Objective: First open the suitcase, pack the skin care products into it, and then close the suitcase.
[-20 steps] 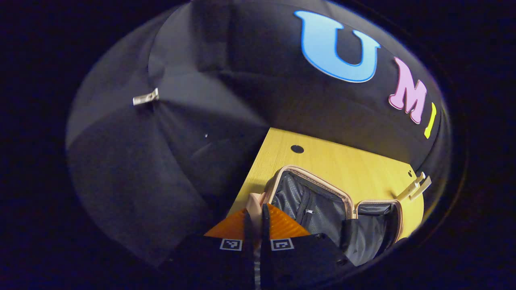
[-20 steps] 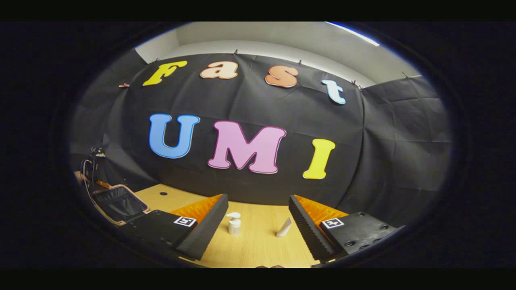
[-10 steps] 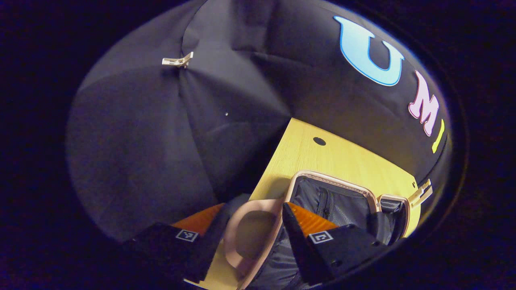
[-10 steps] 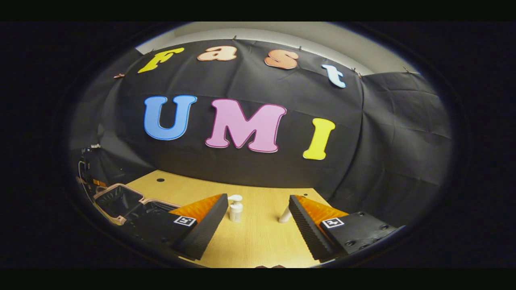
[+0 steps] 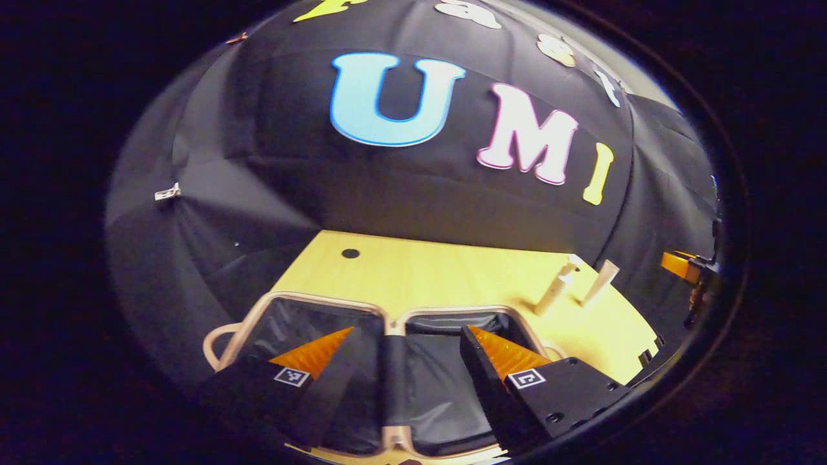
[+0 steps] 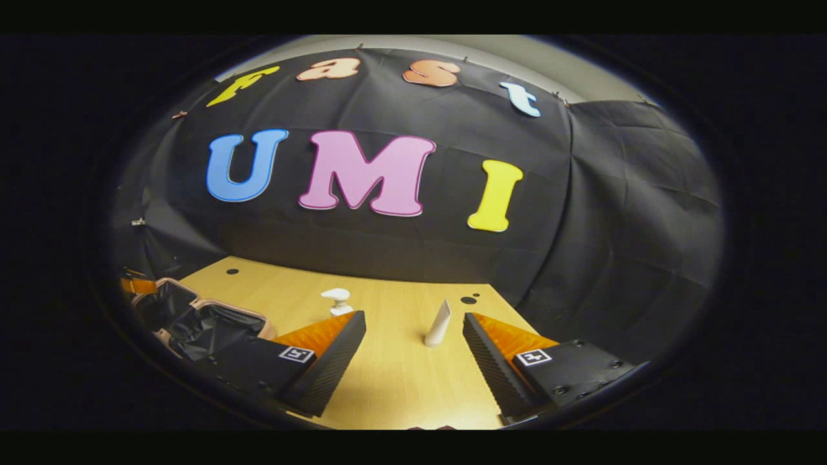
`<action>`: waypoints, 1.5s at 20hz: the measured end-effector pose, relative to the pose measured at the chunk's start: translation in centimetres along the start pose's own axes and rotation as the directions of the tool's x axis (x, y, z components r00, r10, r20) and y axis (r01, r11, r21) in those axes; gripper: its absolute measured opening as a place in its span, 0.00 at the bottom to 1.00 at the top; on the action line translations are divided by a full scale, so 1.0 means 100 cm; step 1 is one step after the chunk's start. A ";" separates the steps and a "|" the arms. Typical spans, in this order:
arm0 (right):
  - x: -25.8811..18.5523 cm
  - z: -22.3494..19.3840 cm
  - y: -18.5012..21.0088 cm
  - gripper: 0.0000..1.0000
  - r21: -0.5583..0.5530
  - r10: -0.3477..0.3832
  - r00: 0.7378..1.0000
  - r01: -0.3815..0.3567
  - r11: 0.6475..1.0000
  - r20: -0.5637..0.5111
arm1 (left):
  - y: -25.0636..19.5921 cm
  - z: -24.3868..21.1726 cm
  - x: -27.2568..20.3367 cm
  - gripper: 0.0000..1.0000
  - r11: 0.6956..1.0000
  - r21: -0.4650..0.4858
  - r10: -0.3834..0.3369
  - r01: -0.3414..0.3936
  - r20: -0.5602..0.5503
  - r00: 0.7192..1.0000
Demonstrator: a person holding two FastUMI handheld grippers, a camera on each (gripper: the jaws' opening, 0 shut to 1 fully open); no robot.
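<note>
In the left gripper view, the left gripper [image 5: 407, 358] hangs over the pink-rimmed suitcase [image 5: 394, 316], which lies open on the pale wooden table [image 5: 446, 274], both dark-lined halves facing up. Its fingers stand wide apart with nothing between them. Beyond the suitcase, toward the table's right end, a white pump bottle [image 5: 557, 290] and a white squeeze tube [image 5: 601, 279] stand just beside each other, apart from the case.

In the right gripper view, the right gripper [image 6: 413, 352] is above the same table [image 6: 394, 381], its fingers likewise spread and empty. The squeeze tube [image 6: 439, 323] stands upright between the fingers but farther off, not touched. The pump bottle [image 6: 338, 301] stands behind the left finger's tip. The open suitcase [image 6: 194, 316] lies at the far left of the table.
</note>
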State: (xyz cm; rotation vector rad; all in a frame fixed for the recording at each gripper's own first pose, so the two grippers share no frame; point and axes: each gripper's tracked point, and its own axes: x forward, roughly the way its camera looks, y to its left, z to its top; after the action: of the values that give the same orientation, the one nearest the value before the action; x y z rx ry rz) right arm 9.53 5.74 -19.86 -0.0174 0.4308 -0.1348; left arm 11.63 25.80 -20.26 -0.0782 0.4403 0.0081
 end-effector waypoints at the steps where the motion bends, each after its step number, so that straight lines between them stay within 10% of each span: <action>1: 0.010 -0.007 -0.007 0.96 -0.001 0.003 1.000 -0.003 1.000 -0.010 | -0.037 0.003 0.007 0.95 0.999 0.001 -0.038 0.038 0.014 0.999; 11: 0.139 -0.075 -0.040 0.97 0.075 0.080 0.992 -0.073 0.994 -0.100 | -0.244 -0.046 0.144 0.96 0.974 0.085 -0.199 0.211 -0.137 0.970; 25: 0.241 -0.154 -0.031 0.97 0.052 0.130 0.969 -0.122 0.991 -0.210 | -0.257 -0.094 0.290 0.97 0.986 0.119 -0.086 0.119 -0.249 0.965; 27: 0.244 -0.159 -0.037 0.74 0.040 0.102 0.971 -0.095 0.995 -0.218 | -0.263 -0.089 0.295 0.95 0.985 0.116 -0.097 0.127 -0.237 0.967; 30: 0.246 -0.160 -0.038 0.28 0.074 0.112 0.966 -0.097 0.992 -0.233 | -0.257 -0.092 0.298 0.57 0.982 0.158 -0.054 0.102 -0.279 0.959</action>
State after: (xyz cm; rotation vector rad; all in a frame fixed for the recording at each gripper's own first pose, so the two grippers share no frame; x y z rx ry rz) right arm 24.52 -1.08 -44.40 0.0837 0.6644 -0.0456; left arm 35.37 -0.77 -39.33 0.0739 0.7132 -0.1200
